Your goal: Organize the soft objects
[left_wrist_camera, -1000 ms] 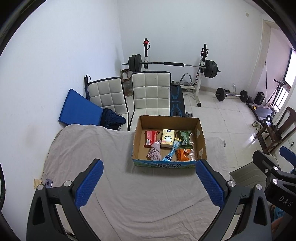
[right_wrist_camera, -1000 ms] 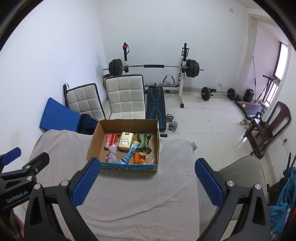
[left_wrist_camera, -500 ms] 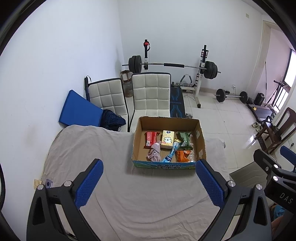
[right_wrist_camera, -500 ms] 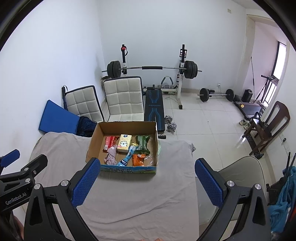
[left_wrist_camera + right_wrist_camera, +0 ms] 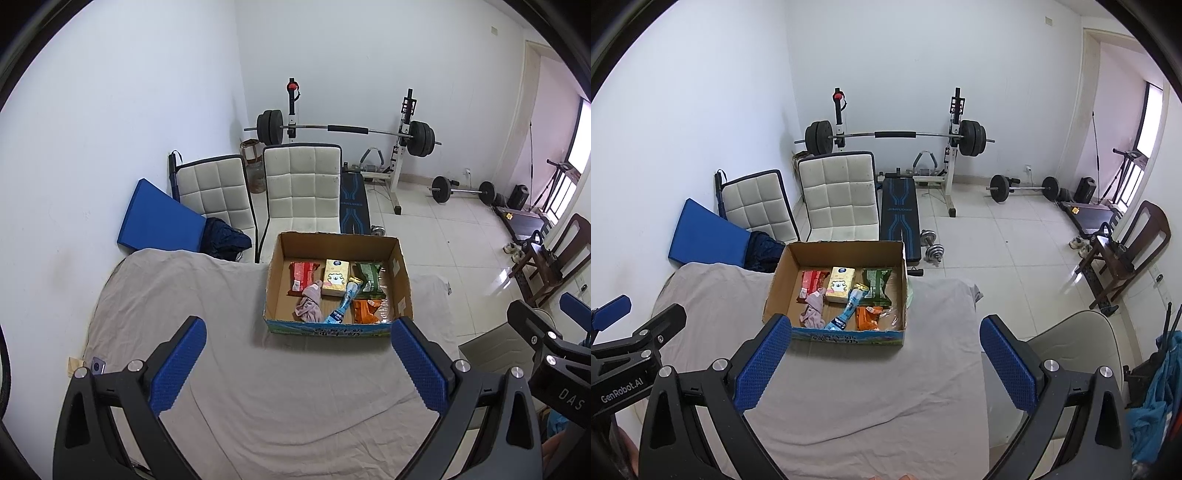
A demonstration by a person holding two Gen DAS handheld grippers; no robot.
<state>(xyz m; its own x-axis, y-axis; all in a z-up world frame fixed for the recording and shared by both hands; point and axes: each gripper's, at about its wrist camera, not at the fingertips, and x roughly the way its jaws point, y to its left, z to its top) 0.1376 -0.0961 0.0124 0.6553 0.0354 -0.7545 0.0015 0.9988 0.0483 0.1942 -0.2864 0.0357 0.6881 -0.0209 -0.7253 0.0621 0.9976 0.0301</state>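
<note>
Hovering wide apart: left claw [image 5: 299, 363], right claw [image 5: 886, 360], short of box [image 5: 334, 328] front edge.

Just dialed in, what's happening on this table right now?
Nothing is being handled yet. The left gripper and right gripper both hang open and empty above the grey sheet. Ahead sits the cardboard box, holding a pink cloth, a blue bottle, a yellow tissue pack and red, green and orange snack packets.

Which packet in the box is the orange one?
The orange packet lies at the cardboard box's near right corner, right of the blue bottle; the others are red, yellow and green.
</note>
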